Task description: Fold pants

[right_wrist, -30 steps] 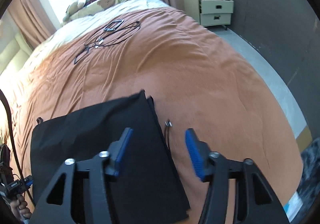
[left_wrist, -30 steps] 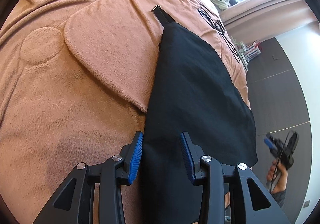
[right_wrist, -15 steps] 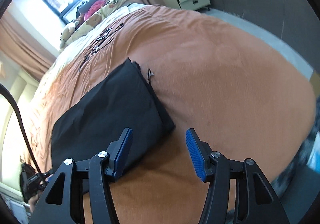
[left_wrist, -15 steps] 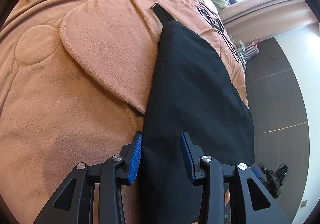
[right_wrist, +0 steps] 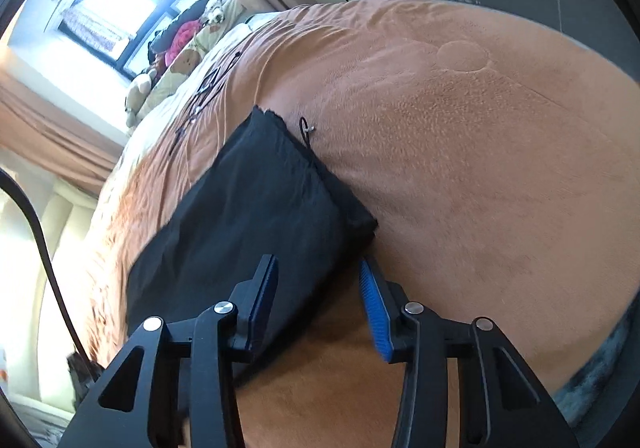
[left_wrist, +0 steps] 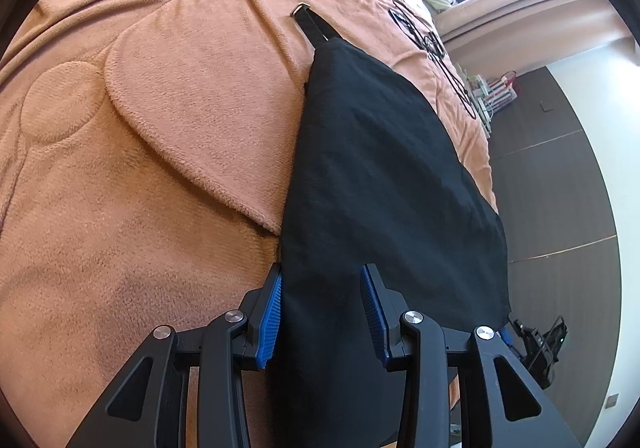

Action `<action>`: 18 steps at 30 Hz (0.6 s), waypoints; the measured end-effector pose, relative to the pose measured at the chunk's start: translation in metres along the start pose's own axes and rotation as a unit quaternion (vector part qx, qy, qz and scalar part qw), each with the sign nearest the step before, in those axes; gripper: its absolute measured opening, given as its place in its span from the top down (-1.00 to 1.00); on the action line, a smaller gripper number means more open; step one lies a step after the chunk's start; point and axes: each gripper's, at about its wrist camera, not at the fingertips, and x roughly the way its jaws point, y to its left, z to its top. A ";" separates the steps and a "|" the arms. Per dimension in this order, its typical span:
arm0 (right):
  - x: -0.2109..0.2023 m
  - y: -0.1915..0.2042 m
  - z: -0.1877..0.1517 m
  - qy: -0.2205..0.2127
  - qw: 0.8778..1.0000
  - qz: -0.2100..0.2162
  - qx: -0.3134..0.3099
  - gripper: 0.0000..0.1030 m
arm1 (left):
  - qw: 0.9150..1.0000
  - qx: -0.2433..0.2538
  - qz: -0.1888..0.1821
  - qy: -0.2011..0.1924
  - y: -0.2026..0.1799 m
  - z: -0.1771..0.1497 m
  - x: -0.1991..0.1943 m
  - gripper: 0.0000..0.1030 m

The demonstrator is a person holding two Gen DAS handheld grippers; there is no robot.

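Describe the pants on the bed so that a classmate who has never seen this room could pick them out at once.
A wide orange blanket covers the bed. Near its closest edge lies the pants, a flat folded slab with a strap at one corner. It is the only solid black cloth there; the other dark things, further up the bed, are thin cables.

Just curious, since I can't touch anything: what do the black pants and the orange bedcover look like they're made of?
Black pants: thin woven cloth, probably cotton or a synthetic; matte, smooth, with fine creases.
Orange bedcover: soft fleece or plush; its fuzzy nap shows, with raised rounded shapes pressed or stitched in.
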 end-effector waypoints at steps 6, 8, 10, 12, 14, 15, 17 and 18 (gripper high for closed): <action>-0.015 0.021 0.019 -0.015 1.000 0.017 -0.019 0.91 | 1.000 -0.001 0.004 0.003 0.000 0.000 0.003 0.23; -0.022 0.029 0.021 -0.021 0.999 0.019 -0.029 0.91 | 1.000 -0.001 0.005 0.004 -0.001 0.000 0.003 0.23; -0.027 0.030 0.023 -0.023 0.999 0.011 -0.029 0.91 | 1.000 -0.002 0.008 0.003 -0.002 0.001 0.004 0.23; -0.027 0.023 0.019 -0.022 0.999 0.000 -0.024 0.91 | 1.000 0.000 0.010 0.002 -0.004 0.001 0.004 0.23; -0.019 0.021 0.018 -0.014 1.000 -0.007 -0.010 0.91 | 1.000 0.001 0.011 0.002 -0.004 0.001 0.004 0.23; -0.016 0.019 0.017 -0.012 1.000 -0.008 -0.004 0.90 | 1.000 0.001 0.011 0.002 -0.004 0.001 0.004 0.23; -0.013 0.015 0.014 -0.010 1.000 -0.011 0.004 0.90 | 1.000 0.004 0.014 0.000 -0.004 0.002 0.003 0.23; -0.013 0.014 0.012 -0.008 1.000 -0.014 0.006 0.90 | 1.000 0.004 0.015 0.001 -0.004 0.002 0.004 0.23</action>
